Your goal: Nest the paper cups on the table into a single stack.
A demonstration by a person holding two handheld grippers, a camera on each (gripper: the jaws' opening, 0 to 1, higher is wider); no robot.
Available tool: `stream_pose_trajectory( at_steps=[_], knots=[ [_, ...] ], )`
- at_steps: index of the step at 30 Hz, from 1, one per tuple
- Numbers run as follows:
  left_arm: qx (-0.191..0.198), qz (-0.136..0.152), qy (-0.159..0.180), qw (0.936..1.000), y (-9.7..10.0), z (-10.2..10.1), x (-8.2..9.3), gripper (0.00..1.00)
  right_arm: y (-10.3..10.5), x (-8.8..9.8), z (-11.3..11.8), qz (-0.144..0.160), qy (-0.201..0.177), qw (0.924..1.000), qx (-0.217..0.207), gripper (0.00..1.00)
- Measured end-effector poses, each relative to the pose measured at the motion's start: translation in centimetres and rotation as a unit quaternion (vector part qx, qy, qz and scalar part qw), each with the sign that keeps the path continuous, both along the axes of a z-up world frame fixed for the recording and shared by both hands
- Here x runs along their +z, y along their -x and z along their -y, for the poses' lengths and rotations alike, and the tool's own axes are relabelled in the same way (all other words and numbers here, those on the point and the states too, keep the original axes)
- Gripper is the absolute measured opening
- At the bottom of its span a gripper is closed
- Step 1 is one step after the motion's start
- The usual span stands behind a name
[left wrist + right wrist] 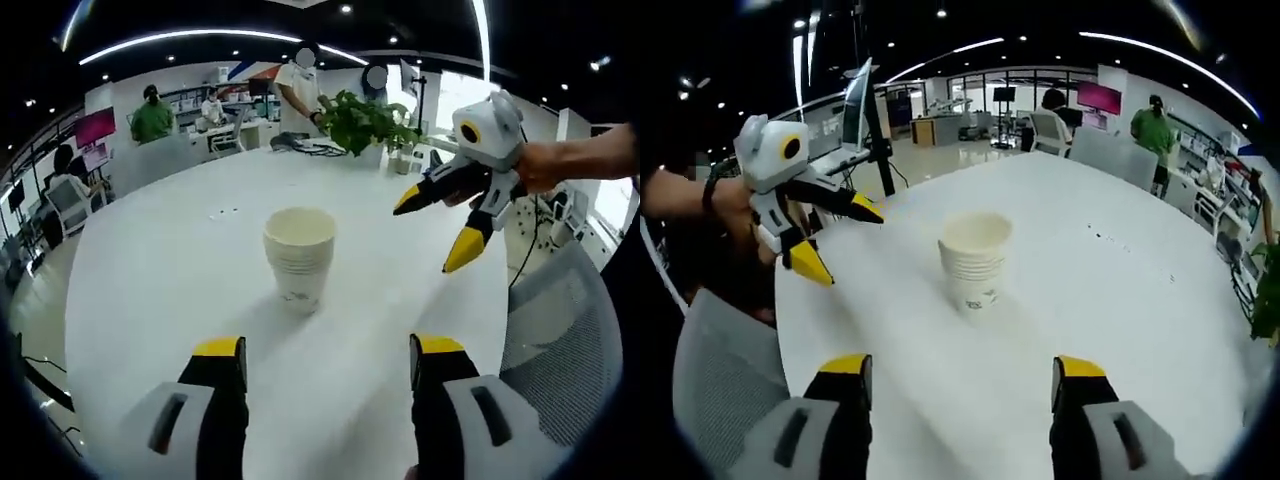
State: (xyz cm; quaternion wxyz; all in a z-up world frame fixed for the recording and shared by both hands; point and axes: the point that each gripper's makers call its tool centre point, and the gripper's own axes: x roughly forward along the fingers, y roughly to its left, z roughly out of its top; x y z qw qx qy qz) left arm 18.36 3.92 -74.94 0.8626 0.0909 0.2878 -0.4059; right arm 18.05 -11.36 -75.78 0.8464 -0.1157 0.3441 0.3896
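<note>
A stack of nested white paper cups [298,262] stands upright near the middle of the round white table [160,290]; the same stack of cups [974,260] shows in the right gripper view. My left gripper [328,348] is open, its yellow-tipped jaws wide apart on the near side of the stack, with nothing between them. To the right of the stack hangs my right gripper [430,232], held by a hand above the table, jaws apart and empty. In its own view my right gripper [962,368] is open short of the stack, and my left gripper [840,240] hovers at the left.
A grey mesh chair [565,330] stands at the table's right edge. A potted green plant [365,120] and small items sit on the table's far side. Several people stand or sit at desks beyond. The chair [725,390] is near the right gripper view's lower left.
</note>
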Motion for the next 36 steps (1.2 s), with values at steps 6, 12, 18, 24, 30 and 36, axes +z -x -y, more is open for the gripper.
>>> stream_pose_trajectory(
  at_steps=[6, 12, 18, 24, 30, 36],
  knots=[
    [0.014, 0.0, -0.004, 0.9999, 1.9, -0.6, -0.2, 0.65, 1.7, -0.9, 1.2, -0.006, -0.007, 0.9997, -0.021, 0.74],
    [0.031, -0.005, -0.002, 0.9995, 3.0, -2.0, -1.3, 0.65, 3.2, -1.3, 2.2, -0.007, -0.009, 0.9992, -0.038, 0.74],
    [0.055, -0.009, 0.005, 0.9985, 4.5, -3.0, -1.4, 0.66, 4.8, -1.3, 3.2, -0.005, -0.005, 0.9988, -0.049, 0.75],
    [0.065, -0.01, 0.005, 0.9978, 5.9, -3.4, -1.3, 0.68, 5.6, -1.7, 4.1, -0.003, -0.011, 0.9972, -0.074, 0.81],
    [0.084, -0.009, 0.013, 0.9963, 6.3, -3.9, -2.0, 0.69, 6.8, -1.8, 4.2, -0.01, -0.022, 0.9958, -0.088, 0.81],
    [0.098, -0.004, 0.021, 0.995, 6.3, -3.9, -1.3, 0.69, 7.7, -1.5, 4.0, -0.007, -0.028, 0.9951, -0.095, 0.82]
  ],
)
